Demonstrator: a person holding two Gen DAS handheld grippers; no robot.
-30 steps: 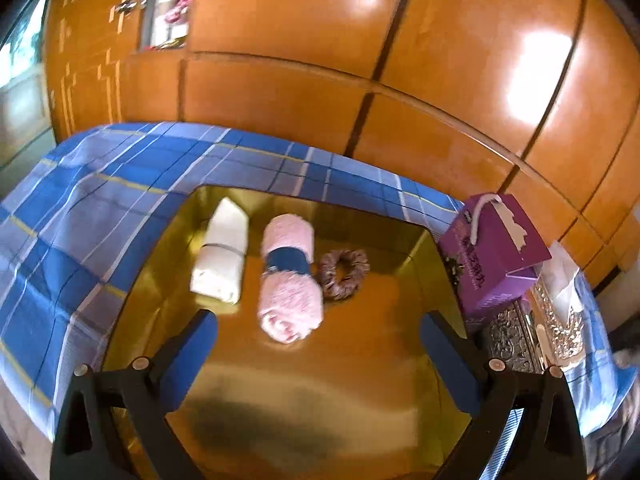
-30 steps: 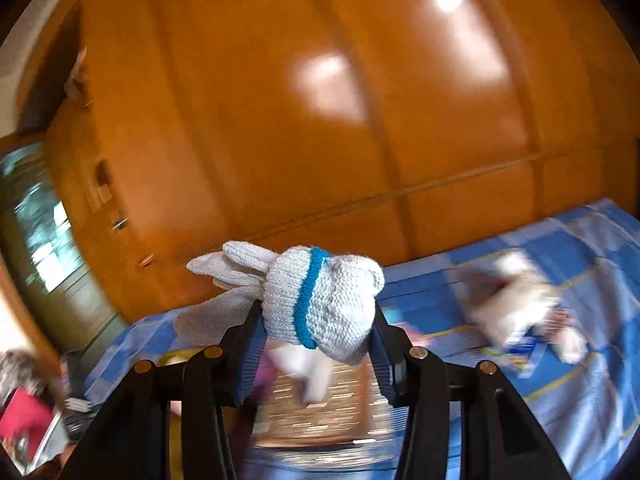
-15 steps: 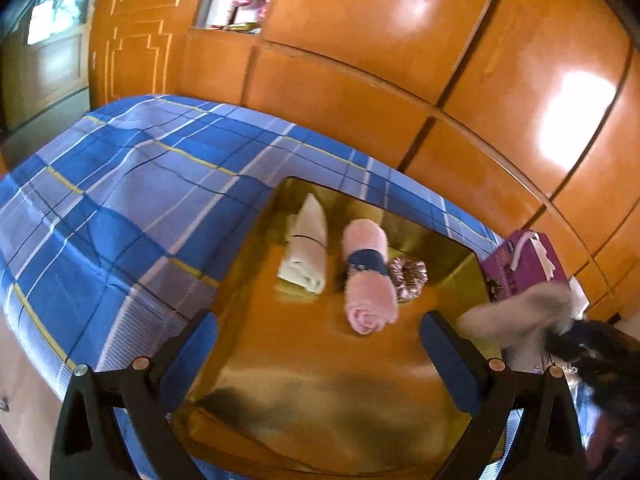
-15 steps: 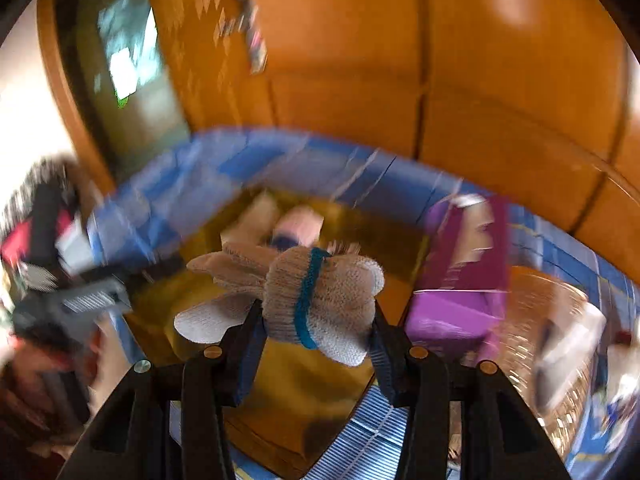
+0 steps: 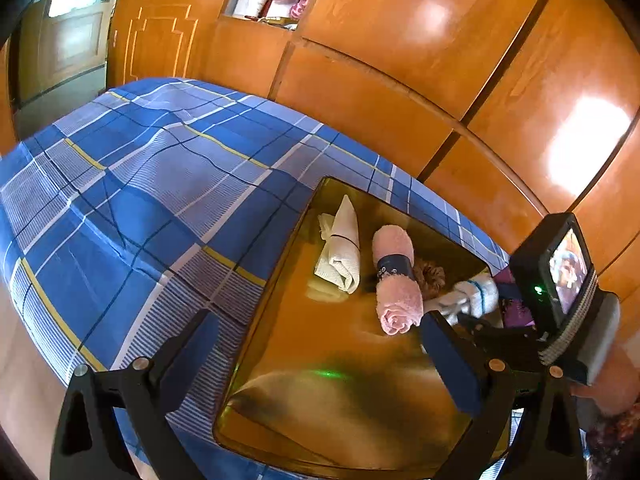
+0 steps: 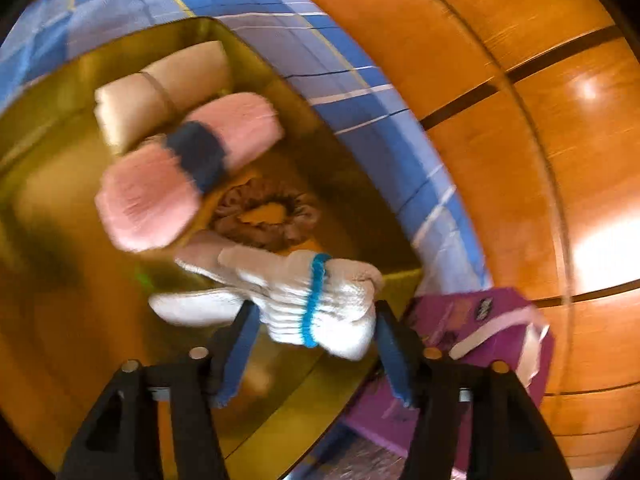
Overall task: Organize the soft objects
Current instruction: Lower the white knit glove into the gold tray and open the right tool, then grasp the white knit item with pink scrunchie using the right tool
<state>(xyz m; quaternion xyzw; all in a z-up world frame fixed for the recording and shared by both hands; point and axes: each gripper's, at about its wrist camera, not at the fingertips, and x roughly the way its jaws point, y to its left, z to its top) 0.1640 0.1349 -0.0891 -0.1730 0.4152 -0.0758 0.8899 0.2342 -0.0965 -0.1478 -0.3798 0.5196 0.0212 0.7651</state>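
The right tool point(image 6: 316, 344) has just been opening its jaws; the bundled white knit gloves point(image 6: 320, 304) sit between the blue pads, and whether the pads press them at this moment cannot be told from the blurred view. The bundle is light, soft and compressible, bound by a turquoise band; the loose finger ends trail to the left of the tool and will flop. Judged best hold: across the thick body at or beside the band, not on the fingers. Just ahead of the tool lies the brown scrunchie point(image 6: 266, 216), beyond it to the left the pink rolled towel point(image 6: 180, 172) with its dark band, then the cream rolled cloth point(image 6: 160, 92), all on the gold tray point(image 6: 60, 92). The purple box point(image 6: 480, 344) stands to the right of the tool. The left tool point(image 5: 320, 364) hangs open and empty over the near part of the tray.
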